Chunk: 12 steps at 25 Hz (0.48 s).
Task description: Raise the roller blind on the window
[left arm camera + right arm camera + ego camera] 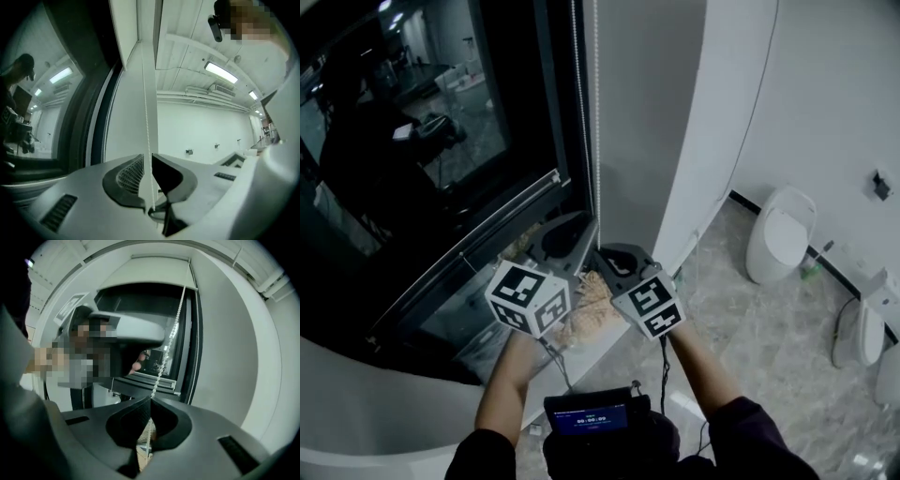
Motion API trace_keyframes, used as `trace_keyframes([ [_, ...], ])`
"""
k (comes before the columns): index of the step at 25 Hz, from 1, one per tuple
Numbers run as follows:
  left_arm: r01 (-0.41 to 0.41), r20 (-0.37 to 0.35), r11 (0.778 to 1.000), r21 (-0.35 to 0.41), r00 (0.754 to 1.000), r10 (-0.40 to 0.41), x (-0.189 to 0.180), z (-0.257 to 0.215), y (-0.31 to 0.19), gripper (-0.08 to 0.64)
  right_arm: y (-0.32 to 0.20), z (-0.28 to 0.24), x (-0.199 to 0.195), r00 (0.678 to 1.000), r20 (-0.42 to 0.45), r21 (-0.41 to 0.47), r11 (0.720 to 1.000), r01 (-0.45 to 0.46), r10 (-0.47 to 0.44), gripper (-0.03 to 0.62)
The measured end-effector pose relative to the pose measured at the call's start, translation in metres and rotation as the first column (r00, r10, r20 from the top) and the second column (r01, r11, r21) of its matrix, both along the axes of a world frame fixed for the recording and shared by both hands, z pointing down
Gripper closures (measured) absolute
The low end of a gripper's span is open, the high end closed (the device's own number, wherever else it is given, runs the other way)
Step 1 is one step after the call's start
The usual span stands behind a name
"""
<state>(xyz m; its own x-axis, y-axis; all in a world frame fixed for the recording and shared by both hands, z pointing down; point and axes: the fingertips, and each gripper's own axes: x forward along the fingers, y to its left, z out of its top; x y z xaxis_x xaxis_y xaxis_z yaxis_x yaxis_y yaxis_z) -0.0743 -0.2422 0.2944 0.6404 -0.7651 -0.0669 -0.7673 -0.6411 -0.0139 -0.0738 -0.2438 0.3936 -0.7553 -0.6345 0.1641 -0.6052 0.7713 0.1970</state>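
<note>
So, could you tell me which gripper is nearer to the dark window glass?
Left. The left gripper is on the window glass side of the bead chain; the right gripper is on the white wall side.

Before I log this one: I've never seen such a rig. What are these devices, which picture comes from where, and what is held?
A person holds two hand grippers; there is no robot arm. The head view looks down from a camera on the person's head: the left gripper and the right gripper reach toward a dark window. The other two views ride on the grippers and look along their jaws. The right gripper's jaws are shut on the blind's bead chain. The left gripper's jaws stand slightly apart, the chain passing between them unclamped. The roller blind shows at the window's top.
</note>
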Motion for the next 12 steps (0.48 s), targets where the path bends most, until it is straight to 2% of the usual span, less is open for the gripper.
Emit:
trace_keyframes([
  [7,0.004,-0.011,0.999,0.041,1.000,-0.003,0.008,-0.030,-0.007,0.546,0.017,0.026,-0.009,1.000,-0.011,-0.032,0.999,0.023,-0.023,0.584],
  [12,0.032,0.062,0.998,0.054,0.997,-0.036,0.011,-0.018,-0.005,0.548,0.023,0.047,-0.006,1.000,-0.023,-0.074,0.997,0.009,-0.011,0.584],
])
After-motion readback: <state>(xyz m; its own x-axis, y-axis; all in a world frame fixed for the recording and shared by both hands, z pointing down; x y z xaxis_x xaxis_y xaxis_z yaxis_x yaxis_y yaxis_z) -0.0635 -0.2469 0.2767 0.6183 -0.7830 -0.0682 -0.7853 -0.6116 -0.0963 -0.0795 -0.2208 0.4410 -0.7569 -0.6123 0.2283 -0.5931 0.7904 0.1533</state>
